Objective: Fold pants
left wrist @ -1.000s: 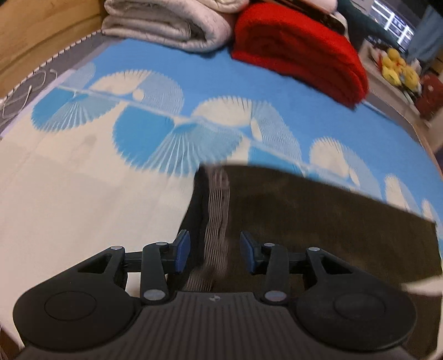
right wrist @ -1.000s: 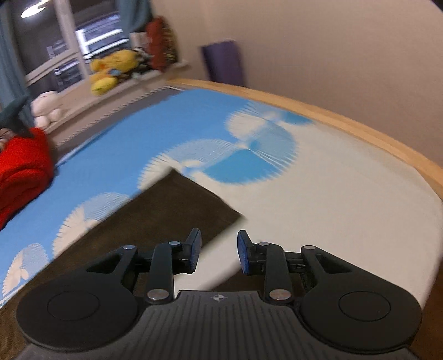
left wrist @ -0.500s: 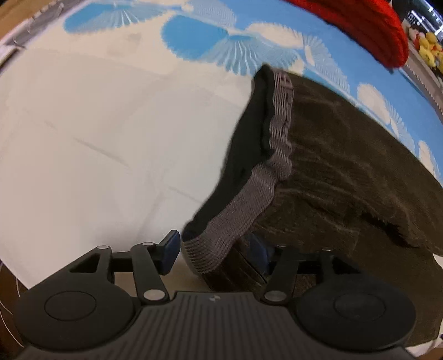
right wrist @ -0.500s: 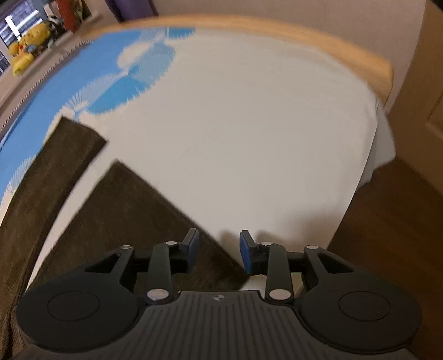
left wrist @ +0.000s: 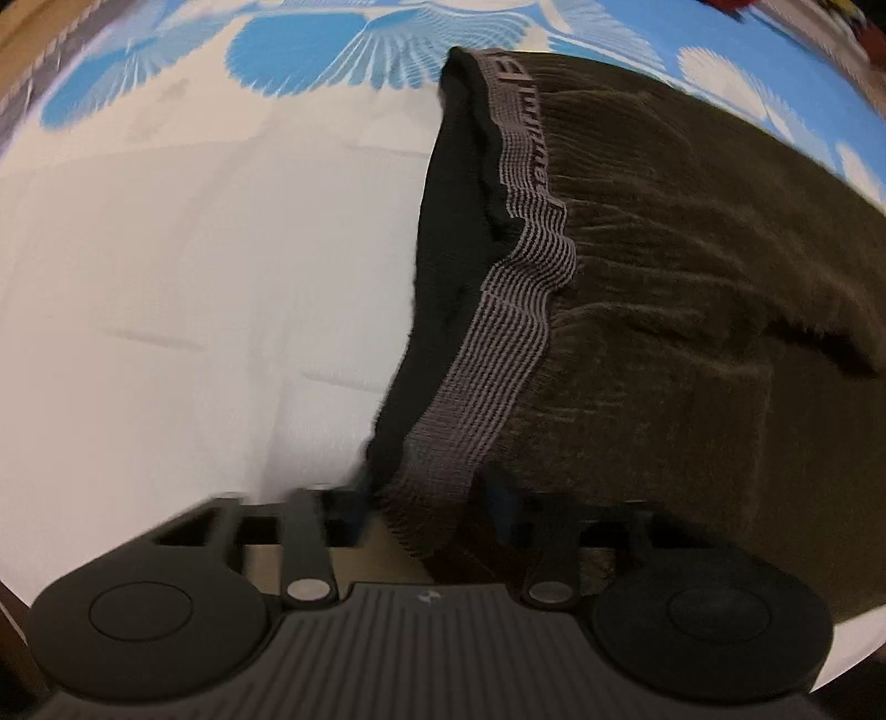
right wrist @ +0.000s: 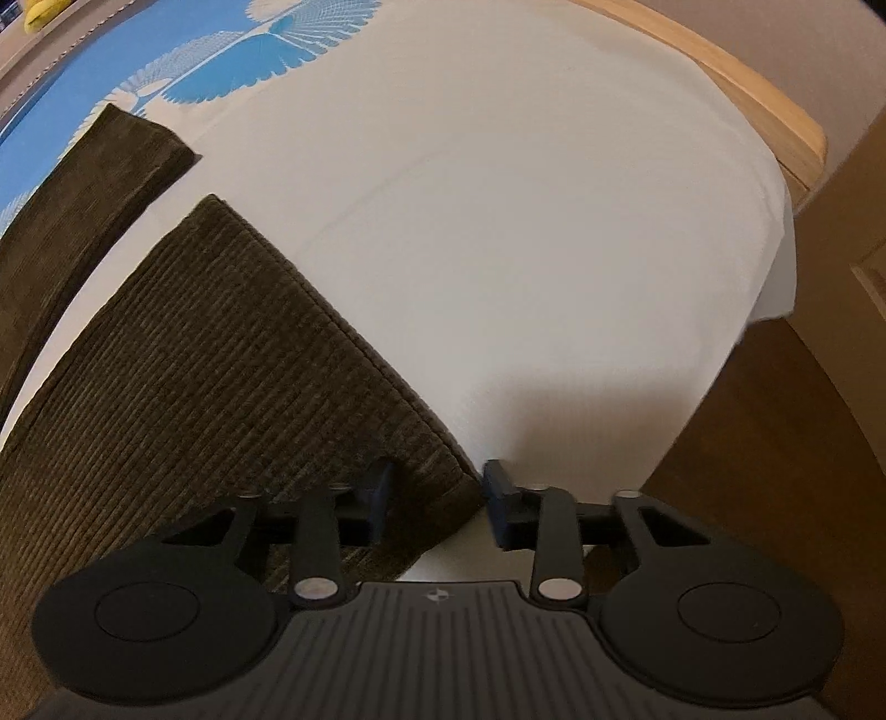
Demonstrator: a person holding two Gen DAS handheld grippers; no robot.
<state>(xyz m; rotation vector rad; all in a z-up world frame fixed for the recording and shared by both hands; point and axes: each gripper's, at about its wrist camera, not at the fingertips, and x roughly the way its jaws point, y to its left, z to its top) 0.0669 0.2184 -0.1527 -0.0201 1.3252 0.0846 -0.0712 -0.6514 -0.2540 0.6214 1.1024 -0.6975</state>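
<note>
Right now the pants (left wrist: 692,288) lie spread on the bed sheet (left wrist: 194,288), dark brown corduroy against the white part of the cloth, with the blue fan pattern (left wrist: 343,50) running along their far side. Looking down my left gripper (left wrist: 429,501), I have the near end of the grey striped waistband (left wrist: 498,332) between the two fingers. The jaws have just been closing on it and stand narrow, the band filling the gap between them; the blur keeps me from seeing how firmly the pads press. From there the waistband climbs away from me, with the black inside of the pants (left wrist: 448,232) showing open to its left.

My right gripper (right wrist: 434,501) sits over the near corner of one leg hem (right wrist: 432,459). Its jaws have also just been closing and stand narrow. The corner lies between them, the left pad over the corduroy and the right pad just beside the tip, over white sheet. The other leg (right wrist: 94,177) lies farther off, apart from this one. Beyond the sheet's edge is the wooden floor (right wrist: 775,443).
</note>
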